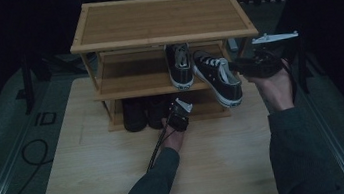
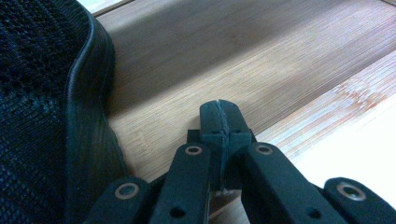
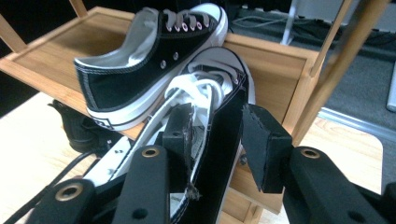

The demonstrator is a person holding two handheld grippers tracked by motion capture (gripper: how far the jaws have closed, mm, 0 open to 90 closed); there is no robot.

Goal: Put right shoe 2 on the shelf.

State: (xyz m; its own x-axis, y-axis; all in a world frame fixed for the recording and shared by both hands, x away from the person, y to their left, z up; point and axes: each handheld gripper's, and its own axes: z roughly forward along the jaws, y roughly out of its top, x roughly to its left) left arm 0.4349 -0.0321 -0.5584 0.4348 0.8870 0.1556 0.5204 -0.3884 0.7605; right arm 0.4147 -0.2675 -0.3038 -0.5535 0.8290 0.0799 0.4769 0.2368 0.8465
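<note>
Bamboo shoe rack (image 1: 160, 20) stands on my pale wooden table (image 1: 95, 177), dark room around; right gripper (image 3: 212, 135) half-open astride the sneaker's (image 1: 218, 78) side wall at its middle shelf, left gripper (image 2: 220, 122) shut, empty, at its bottom shelf.

Dark boots (image 1: 142, 112) under wooden table's (image 1: 96, 187) rack (image 1: 160, 20)

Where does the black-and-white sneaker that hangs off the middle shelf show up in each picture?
High view: the tilted sneaker sits right of centre, its toe past the shelf edge.
Left gripper view: not in it.
Right gripper view: the tilted sneaker stands centre, its side wall between the right gripper jaws.
Shared landmark: the bamboo shoe rack.
</note>
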